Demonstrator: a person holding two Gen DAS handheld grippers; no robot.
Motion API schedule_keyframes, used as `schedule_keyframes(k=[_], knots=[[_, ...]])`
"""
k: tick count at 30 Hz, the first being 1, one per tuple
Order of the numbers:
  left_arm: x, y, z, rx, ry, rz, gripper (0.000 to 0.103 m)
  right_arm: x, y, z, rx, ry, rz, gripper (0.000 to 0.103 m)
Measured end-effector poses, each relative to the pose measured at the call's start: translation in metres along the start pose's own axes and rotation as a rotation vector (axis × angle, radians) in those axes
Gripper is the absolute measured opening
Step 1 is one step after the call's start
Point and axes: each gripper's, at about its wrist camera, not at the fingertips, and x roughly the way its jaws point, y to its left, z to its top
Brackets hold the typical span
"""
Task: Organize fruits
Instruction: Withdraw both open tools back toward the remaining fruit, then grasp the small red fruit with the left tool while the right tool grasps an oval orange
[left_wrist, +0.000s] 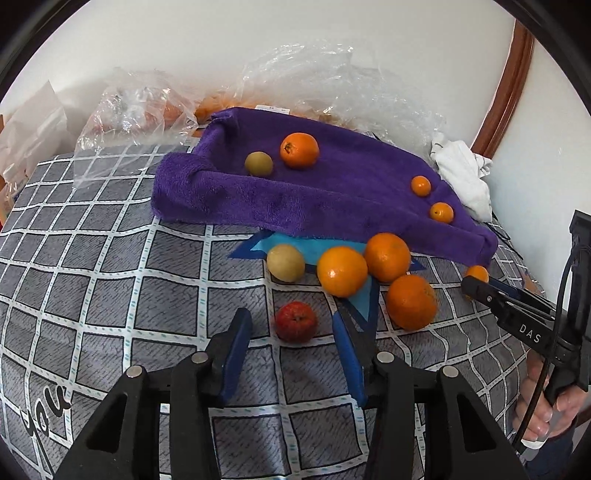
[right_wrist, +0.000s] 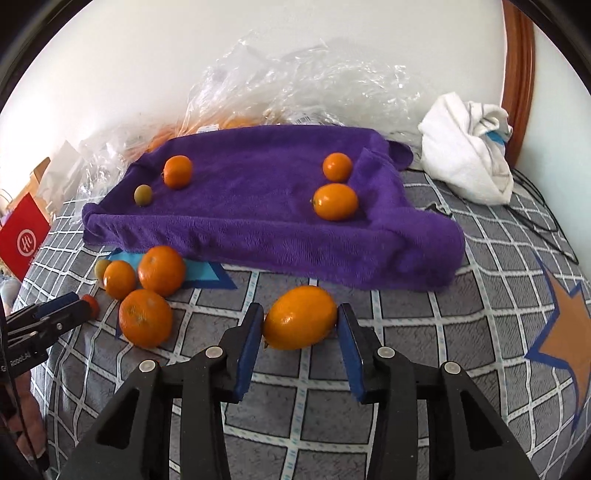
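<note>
A purple towel-covered tray (left_wrist: 332, 192) (right_wrist: 258, 221) lies on the checked bedspread. On it are an orange (left_wrist: 299, 150), a green-yellow fruit (left_wrist: 258, 163) and two small oranges (left_wrist: 421, 185) (left_wrist: 441, 212). In front lie a yellow fruit (left_wrist: 285, 263), three big oranges (left_wrist: 341, 271) (left_wrist: 388, 257) (left_wrist: 411, 302) and a small red apple (left_wrist: 296, 321). My left gripper (left_wrist: 291, 328) is open, its fingers either side of the apple. My right gripper (right_wrist: 301, 321) is shut on a small oval orange (right_wrist: 300, 318), also seen in the left wrist view (left_wrist: 476, 274).
Crumpled clear plastic bags (left_wrist: 332, 74) lie behind the tray against the wall. A white cloth (right_wrist: 469, 155) sits at the back right by a wooden frame. A red box (right_wrist: 22, 236) stands at the left edge. A blue star patch (left_wrist: 291, 247) lies under the fruits.
</note>
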Motion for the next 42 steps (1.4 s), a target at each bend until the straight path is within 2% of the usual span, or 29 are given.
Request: schedule_keyframes(k=[1,3,8,11,17,23,29,34,42], knots=[[0.001,-0.002,0.0,0.007,0.003,0.019,0.035,0.001,-0.001,-0.002,0.002,-0.002,-0.001,0.041],[0.001,-0.005,0.0,0.021,-0.007,0.047,0.023,0.001,-0.001,-0.005,0.004,-0.005,-0.007,0.041],[-0.014,0.009,0.008,-0.023,-0.058,0.062,0.023,0.0,0.005,-0.007,-0.033,-0.012,-0.038,0.041],[-0.017,0.018,0.015,-0.048,-0.059,0.063,0.023,0.0,0.01,-0.008,-0.07,-0.008,-0.043,0.041],[0.002,0.016,0.009,0.005,-0.035,0.148,0.023,0.008,0.009,-0.007,-0.069,0.031,-0.039,0.041],[0.004,0.026,0.008,-0.046,-0.03,0.093,0.023,0.007,0.007,-0.007,-0.056,0.03,-0.024,0.041],[0.004,0.029,0.007,-0.061,-0.032,0.073,0.023,0.007,0.006,-0.006,-0.049,0.029,-0.016,0.041],[0.0,0.04,0.005,-0.128,-0.057,0.003,0.023,0.006,0.005,-0.007,-0.031,0.023,-0.014,0.04],[-0.008,0.039,0.004,-0.137,-0.112,0.002,0.023,0.001,0.002,-0.008,-0.016,-0.001,0.011,0.04]])
